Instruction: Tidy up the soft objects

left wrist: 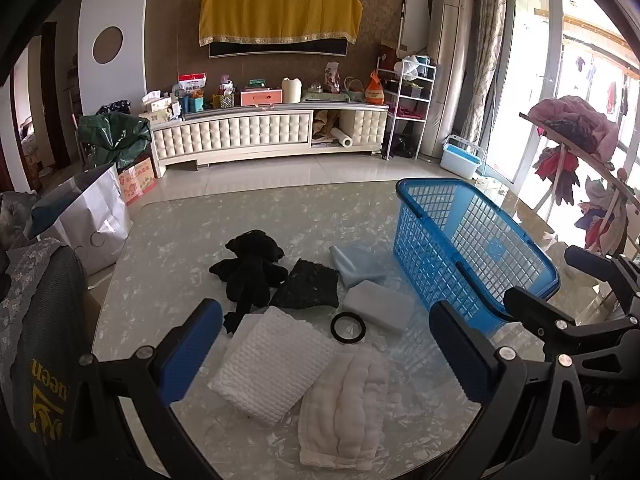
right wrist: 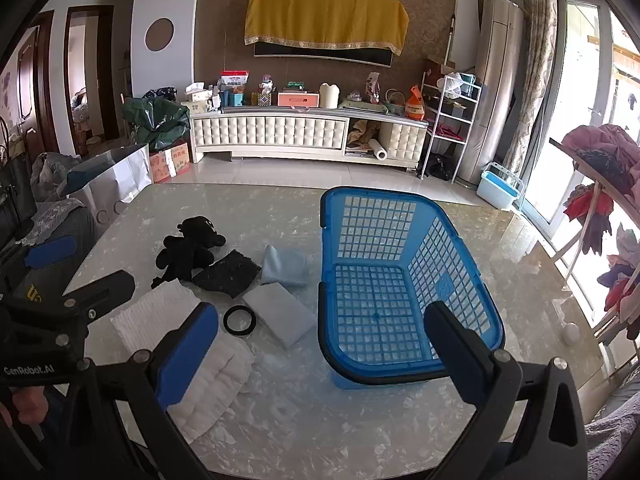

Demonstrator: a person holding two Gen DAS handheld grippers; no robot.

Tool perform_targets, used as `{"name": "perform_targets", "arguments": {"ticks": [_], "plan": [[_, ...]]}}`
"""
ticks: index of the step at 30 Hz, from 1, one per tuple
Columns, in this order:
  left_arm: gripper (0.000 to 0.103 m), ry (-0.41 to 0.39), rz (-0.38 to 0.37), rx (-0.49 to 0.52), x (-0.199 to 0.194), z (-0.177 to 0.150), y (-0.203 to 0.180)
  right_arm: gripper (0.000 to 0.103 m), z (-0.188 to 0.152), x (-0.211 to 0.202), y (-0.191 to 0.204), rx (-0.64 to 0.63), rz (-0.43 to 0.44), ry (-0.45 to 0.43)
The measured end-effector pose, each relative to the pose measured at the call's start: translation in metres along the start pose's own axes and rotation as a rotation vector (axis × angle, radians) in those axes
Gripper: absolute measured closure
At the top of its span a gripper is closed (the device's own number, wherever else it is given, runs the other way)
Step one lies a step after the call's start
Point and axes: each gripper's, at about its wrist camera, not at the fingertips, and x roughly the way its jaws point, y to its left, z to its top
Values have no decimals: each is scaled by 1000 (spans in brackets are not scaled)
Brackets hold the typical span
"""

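Soft things lie on a marbled table (left wrist: 168, 248): a black plush toy (left wrist: 250, 266) (right wrist: 188, 250), a dark rough pad (left wrist: 308, 290) (right wrist: 226, 272), a light blue cloth (left wrist: 354, 266) (right wrist: 286, 268), a white sponge block (left wrist: 380, 306) (right wrist: 280, 312), a white waffle cloth (left wrist: 268, 364) (right wrist: 154, 316) and a white quilted cloth (left wrist: 346, 402) (right wrist: 216, 380). An empty blue basket (left wrist: 474, 240) (right wrist: 400, 280) stands to their right. My left gripper (left wrist: 320, 352) is open above the white cloths. My right gripper (right wrist: 320, 352) is open in front of the basket.
A black ring (left wrist: 348, 328) (right wrist: 239, 320) lies among the cloths. A white paper bag (left wrist: 92, 220) stands off the table's left edge. A rack hung with clothes (right wrist: 600, 200) is at the right. A small white object (right wrist: 571, 333) sits near the table's right edge.
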Motion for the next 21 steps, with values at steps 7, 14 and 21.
{"name": "perform_targets", "arguments": {"ticks": [7, 14, 21], "plan": [[0, -3, -1, 2, 0, 0, 0, 0, 1, 0, 0, -4, -2, 0], [0, -7, -2, 3, -1, -1, 0, 0, 0, -2, 3, -8, -6, 2], [0, -9, -1, 3, -1, -1, 1, 0, 0, -3, 4, -15, -9, 3]]}}
